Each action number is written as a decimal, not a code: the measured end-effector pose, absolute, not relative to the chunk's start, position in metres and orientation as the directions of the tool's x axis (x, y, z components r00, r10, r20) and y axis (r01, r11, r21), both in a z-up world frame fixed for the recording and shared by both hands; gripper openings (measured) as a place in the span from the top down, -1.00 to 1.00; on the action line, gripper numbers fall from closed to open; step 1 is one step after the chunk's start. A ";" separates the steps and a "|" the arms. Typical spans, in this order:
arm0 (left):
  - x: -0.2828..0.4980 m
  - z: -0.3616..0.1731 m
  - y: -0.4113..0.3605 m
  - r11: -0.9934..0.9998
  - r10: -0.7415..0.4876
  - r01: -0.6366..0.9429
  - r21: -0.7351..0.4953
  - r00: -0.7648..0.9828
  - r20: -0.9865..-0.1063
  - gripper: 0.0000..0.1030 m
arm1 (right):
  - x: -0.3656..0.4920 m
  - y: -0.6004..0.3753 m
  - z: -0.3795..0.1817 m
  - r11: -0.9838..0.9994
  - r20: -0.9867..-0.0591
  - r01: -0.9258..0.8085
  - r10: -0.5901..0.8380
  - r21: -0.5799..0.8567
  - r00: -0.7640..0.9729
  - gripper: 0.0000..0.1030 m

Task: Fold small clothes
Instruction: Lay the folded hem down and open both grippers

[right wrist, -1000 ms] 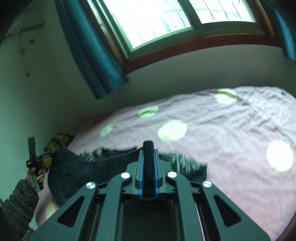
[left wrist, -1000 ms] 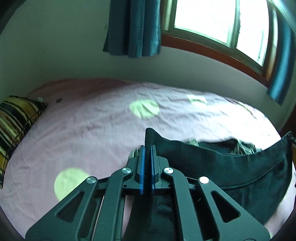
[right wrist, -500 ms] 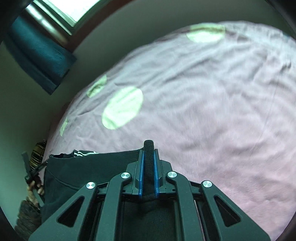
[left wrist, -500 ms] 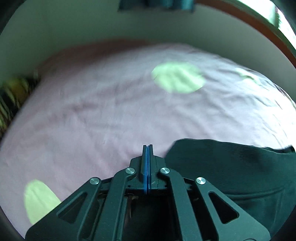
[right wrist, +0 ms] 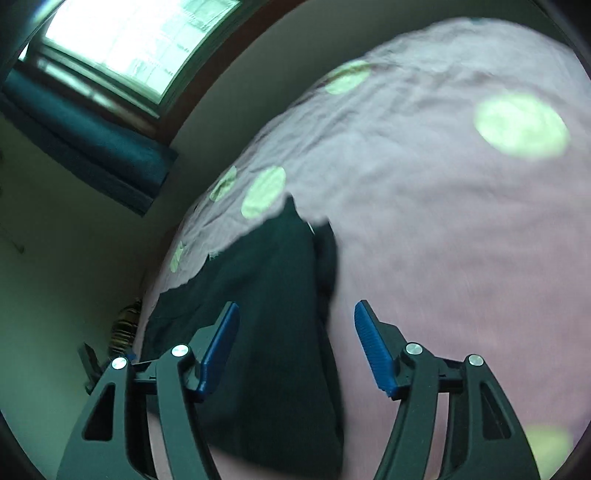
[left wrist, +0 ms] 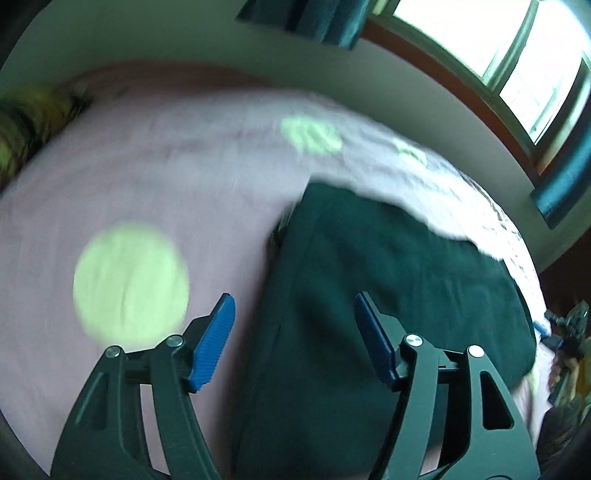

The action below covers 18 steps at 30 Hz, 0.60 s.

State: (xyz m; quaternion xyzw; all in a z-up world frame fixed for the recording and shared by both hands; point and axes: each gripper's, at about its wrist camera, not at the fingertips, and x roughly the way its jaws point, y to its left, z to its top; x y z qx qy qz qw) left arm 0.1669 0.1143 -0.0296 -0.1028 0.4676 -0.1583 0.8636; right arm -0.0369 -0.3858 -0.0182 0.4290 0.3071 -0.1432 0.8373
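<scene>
- Bedroom scene: pink bed sheet (left wrist: pixel 207 192) with pale green dots covers the bed, window (left wrist: pixel 517 48) and teal curtain (left wrist: pixel 325 18) at 1 o'clock in the left wrist view, striped pillow (left wrist: pixel 29 122) at 10 o'clock (blurred).
- One dark garment (left wrist: pixel 388 295) lies flat on the sheet, filling the 3 to 6 o'clock part of the left wrist view; in the right wrist view the same garment (right wrist: pixel 266 314) sits at 6 to 9 o'clock.
- Left gripper (left wrist: pixel 293 339): jaws opening, wide apart, nothing pinched; the garment's left edge lies under the gap between the fingers, not pressed by the pads.
- Right gripper (right wrist: pixel 295 343): jaws opening too, released; the garment's right edge runs below the gap, pads clear of cloth.
- Why so: each gripper sits over one side edge of the garment, which reads as a fold being laid down and let go (judgement; both frames motion-blurred).
- Cloth looks doubled at the far edge in the right wrist view, an under layer peeking out at 12 o'clock of the garment; cannot tell how many folds are done.
- Counts: one garment, two grippers, one pillow, one window. Four green dots show in the left wrist view and six in the right (some partial or tiny).
- The other gripper shows as a small dark shape at 3 o'clock in the left wrist view, too blurred to read.
</scene>
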 end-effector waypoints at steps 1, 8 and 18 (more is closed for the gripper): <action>0.160 -0.035 0.119 0.923 -0.382 0.164 -0.348 0.500 -0.777 -0.30 | -0.050 -0.378 -0.030 0.554 -0.639 0.513 0.045 0.656 0.768 -0.25; 0.133 -0.065 0.109 0.943 -0.325 0.102 -0.316 0.466 -0.822 -0.36 | -0.054 -0.336 -0.062 0.539 -0.661 0.515 0.107 0.667 0.743 0.50; 0.121 -0.070 0.111 0.948 -0.303 0.069 -0.310 0.493 -0.816 -0.37 | -0.059 -0.347 -0.063 0.639 -0.702 0.492 0.108 0.591 0.704 0.60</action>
